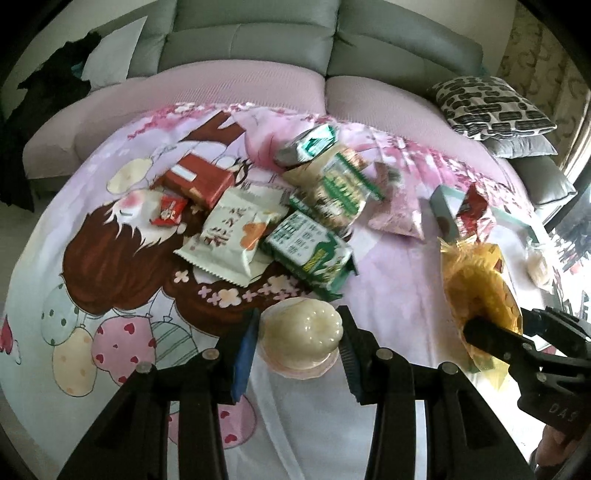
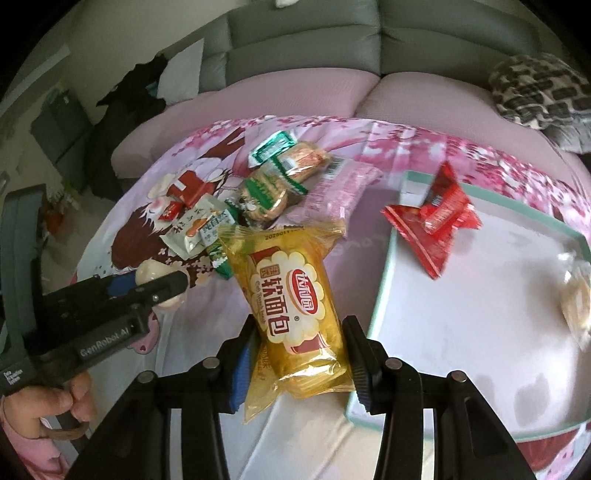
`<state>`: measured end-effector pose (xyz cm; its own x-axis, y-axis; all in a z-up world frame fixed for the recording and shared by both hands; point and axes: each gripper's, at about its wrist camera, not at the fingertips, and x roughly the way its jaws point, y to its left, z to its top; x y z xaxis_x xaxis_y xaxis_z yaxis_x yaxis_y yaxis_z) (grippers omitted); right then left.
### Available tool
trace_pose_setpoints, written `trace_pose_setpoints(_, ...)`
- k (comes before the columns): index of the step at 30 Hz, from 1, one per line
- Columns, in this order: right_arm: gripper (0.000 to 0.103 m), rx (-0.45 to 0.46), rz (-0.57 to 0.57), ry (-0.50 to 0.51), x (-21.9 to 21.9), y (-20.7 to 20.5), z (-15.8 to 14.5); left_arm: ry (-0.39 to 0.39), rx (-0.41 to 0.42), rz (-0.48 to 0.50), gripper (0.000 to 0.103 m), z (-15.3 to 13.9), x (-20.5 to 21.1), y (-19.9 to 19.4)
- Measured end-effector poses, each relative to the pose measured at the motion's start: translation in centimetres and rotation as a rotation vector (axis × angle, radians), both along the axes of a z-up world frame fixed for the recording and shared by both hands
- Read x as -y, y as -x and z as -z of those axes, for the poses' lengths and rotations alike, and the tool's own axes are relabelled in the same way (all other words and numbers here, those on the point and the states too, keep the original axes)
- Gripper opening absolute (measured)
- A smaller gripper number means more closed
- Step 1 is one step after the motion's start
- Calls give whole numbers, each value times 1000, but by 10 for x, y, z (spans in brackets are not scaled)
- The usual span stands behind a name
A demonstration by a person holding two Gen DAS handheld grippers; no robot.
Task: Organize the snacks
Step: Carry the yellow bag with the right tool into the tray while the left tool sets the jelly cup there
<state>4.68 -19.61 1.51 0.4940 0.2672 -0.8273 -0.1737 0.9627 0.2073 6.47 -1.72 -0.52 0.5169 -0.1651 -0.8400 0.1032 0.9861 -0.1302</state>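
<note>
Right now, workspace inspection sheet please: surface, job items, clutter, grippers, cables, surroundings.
Surface: cartoon-print sheet over a pink sofa seat.
Job's things: snack pile; tray with a red packet on it.
Clutter: dark clothing, patterned cushion.
Grippers: left gripper jaws shut on a pale jelly cup; right gripper jaws shut on a yellow bread pack.
Cables: nothing seen.
Surroundings: grey sofa back.
</note>
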Motion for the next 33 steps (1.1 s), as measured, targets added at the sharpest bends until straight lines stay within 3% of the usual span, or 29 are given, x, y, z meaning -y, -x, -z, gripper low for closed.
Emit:
trace_pose_setpoints(15, 48, 40, 213, 1, 84, 34, -16, 3, 64, 103, 43, -43, 55, 3)
trace_pose_setpoints(33, 48, -3, 498, -5, 195, 61, 1, -23, 124, 326, 44, -65, 156, -1)
